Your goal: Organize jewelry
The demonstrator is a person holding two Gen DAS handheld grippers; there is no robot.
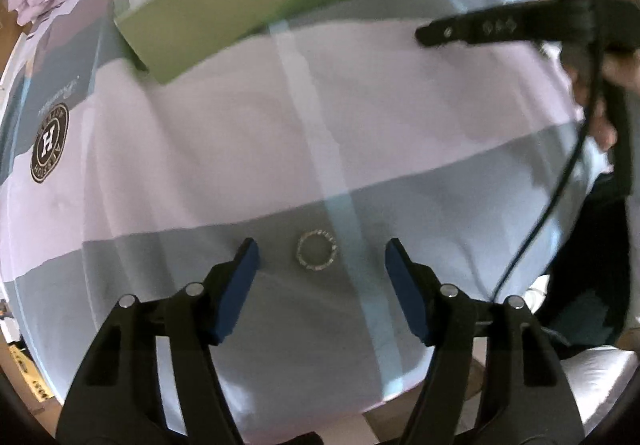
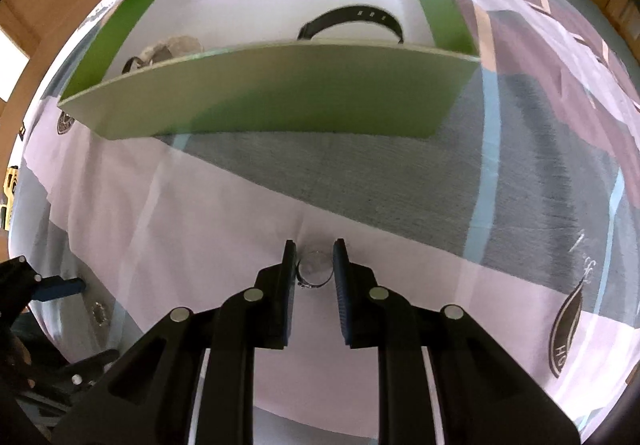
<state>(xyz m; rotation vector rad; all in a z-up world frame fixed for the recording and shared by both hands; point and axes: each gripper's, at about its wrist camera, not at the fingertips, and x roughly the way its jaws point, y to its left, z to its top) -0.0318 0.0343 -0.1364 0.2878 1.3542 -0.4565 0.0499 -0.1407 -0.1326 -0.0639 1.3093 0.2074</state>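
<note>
Two grippers over the striped cloth (image 1: 240, 149): left gripper (image 1: 322, 259) wide open around a beaded ring (image 1: 316, 255), right gripper (image 2: 315, 265) nearly closed, straddling a silver ring (image 2: 314, 272).

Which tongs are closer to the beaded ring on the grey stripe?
Left. The left tongs straddle the beaded ring, open; the right tongs sit farther off, around a watch.

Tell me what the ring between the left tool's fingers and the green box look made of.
The ring looks like silvery metal, its band beaded or stone-set: small bright glints run round it, though blur hides detail. The green box looks like thin matte cardboard or paperboard, green outside and white inside, with flat, sharply folded walls and no gloss.
</note>
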